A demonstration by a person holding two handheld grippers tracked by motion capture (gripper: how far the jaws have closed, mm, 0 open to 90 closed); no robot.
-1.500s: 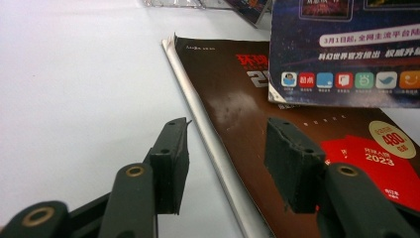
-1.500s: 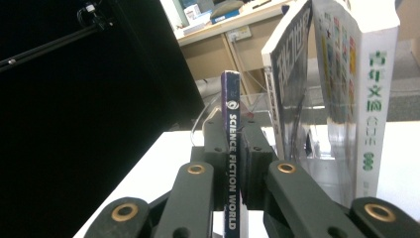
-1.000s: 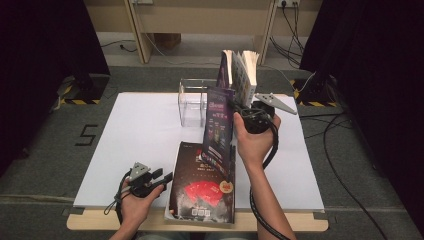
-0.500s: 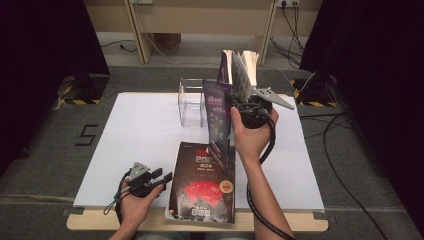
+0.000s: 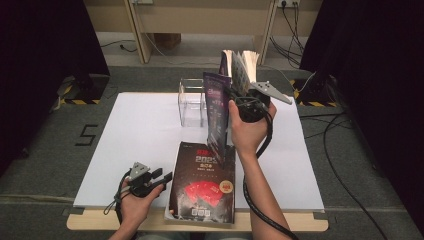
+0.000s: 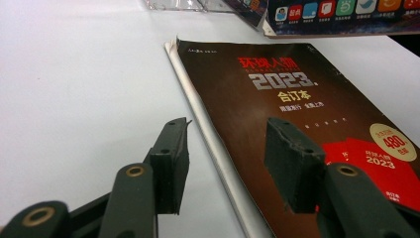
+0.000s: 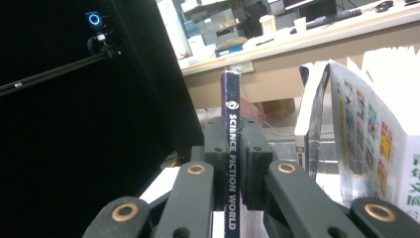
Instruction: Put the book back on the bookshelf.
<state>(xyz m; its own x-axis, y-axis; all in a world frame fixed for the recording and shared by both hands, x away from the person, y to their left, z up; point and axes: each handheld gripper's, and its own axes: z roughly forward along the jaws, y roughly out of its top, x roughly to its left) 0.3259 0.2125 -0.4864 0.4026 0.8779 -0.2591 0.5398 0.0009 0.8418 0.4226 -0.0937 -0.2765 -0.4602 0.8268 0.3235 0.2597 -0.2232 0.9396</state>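
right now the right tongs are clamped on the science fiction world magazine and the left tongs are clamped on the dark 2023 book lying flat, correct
Not quite. The left tongs are open, their pads apart and pressing on nothing, over the near edge of the dark 2023 book; the left gripper view shows it. The rest holds: the right tongs are clamped on the upright Science Fiction World magazine.

Three books: one flat point(image 5: 202, 187), one held upright point(image 5: 216, 117), one standing open point(image 5: 240, 65). One clear box point(image 5: 191, 102). Two tongs point(image 5: 160, 177) point(image 5: 231, 97).

A slim dark-blue magazine point(image 5: 216, 117), spine reading "Science Fiction World", stands upright, clamped in the right tongs point(image 7: 232, 148), above the worktop point(image 5: 130, 135).
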